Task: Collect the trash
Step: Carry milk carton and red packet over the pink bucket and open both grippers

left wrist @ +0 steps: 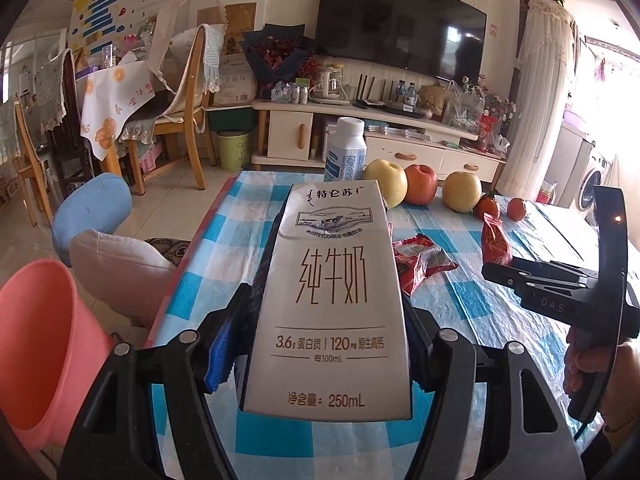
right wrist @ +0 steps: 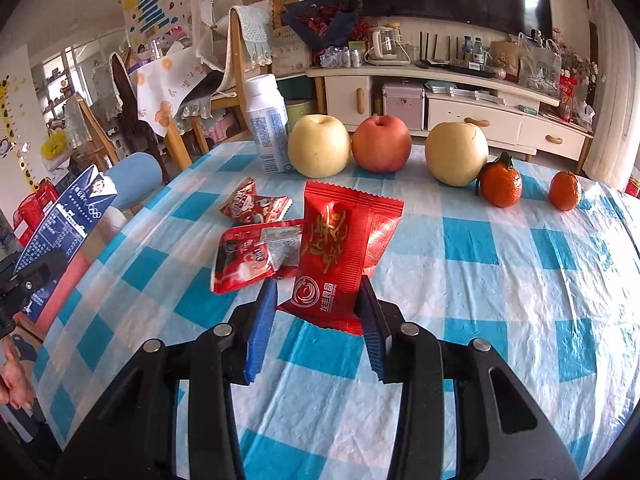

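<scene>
Right wrist: red snack packet point(right wrist: 340, 256) pinched between right tongs point(right wrist: 318, 328).

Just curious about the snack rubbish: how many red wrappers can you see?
3. One wrapper is pinched in the right gripper; two more lie on the table just left of it. Others may be hidden.
</scene>
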